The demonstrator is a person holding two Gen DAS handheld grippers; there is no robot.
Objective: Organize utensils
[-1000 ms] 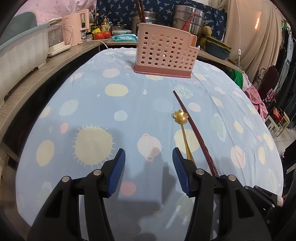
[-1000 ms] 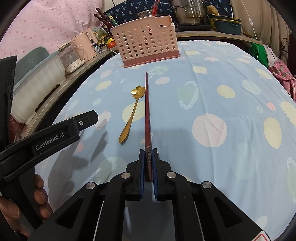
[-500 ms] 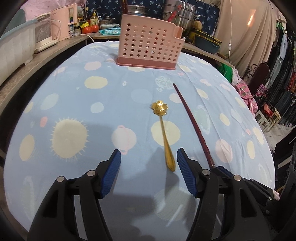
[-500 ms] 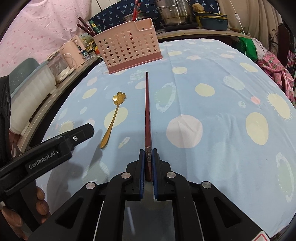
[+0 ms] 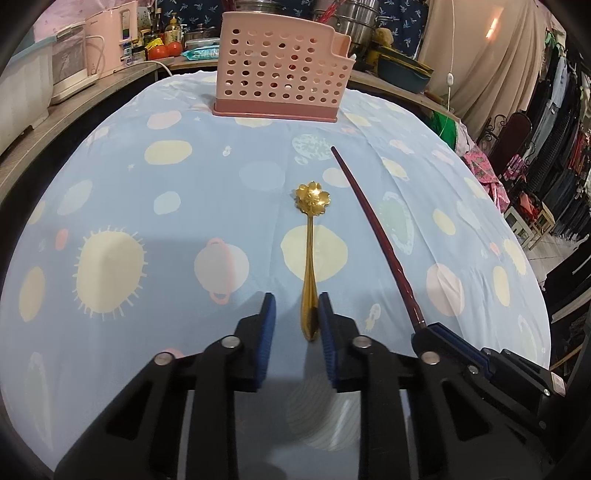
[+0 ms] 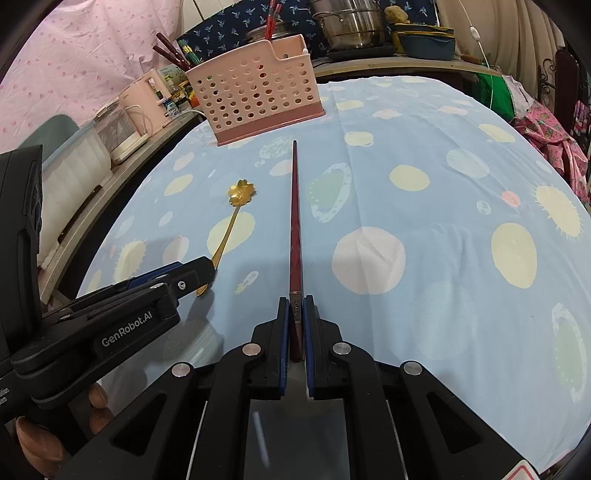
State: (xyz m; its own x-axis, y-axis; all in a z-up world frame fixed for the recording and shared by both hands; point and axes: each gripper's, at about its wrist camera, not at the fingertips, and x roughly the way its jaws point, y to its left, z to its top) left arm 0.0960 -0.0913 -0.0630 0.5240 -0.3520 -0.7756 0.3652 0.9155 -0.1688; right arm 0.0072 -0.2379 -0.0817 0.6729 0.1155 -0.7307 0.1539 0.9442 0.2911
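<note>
A gold spoon [image 5: 309,254] with a flower-shaped bowl lies on the blue spotted tablecloth [image 5: 147,229]; it also shows in the right wrist view [image 6: 232,225]. My left gripper [image 5: 295,314] is open but narrowed, its blue pads either side of the spoon's handle end, the right pad close to it. My right gripper [image 6: 295,317] is shut on the thick end of a dark red chopstick [image 6: 295,221], which points toward the pink perforated utensil basket [image 6: 258,96]. The chopstick [image 5: 376,236] and basket [image 5: 280,70] also show in the left wrist view.
Behind the basket a counter [image 5: 110,77] holds a pink kettle [image 5: 110,37], tomatoes, bottles, steel pots [image 6: 351,26] and a blue dish. A white bin [image 6: 74,166] stands at the left. Clothes and a chair [image 5: 517,129] are at the right.
My left gripper has moved right onto the spoon's handle and its jaws have narrowed around it. My right gripper stays shut on the chopstick and has shifted slightly.
</note>
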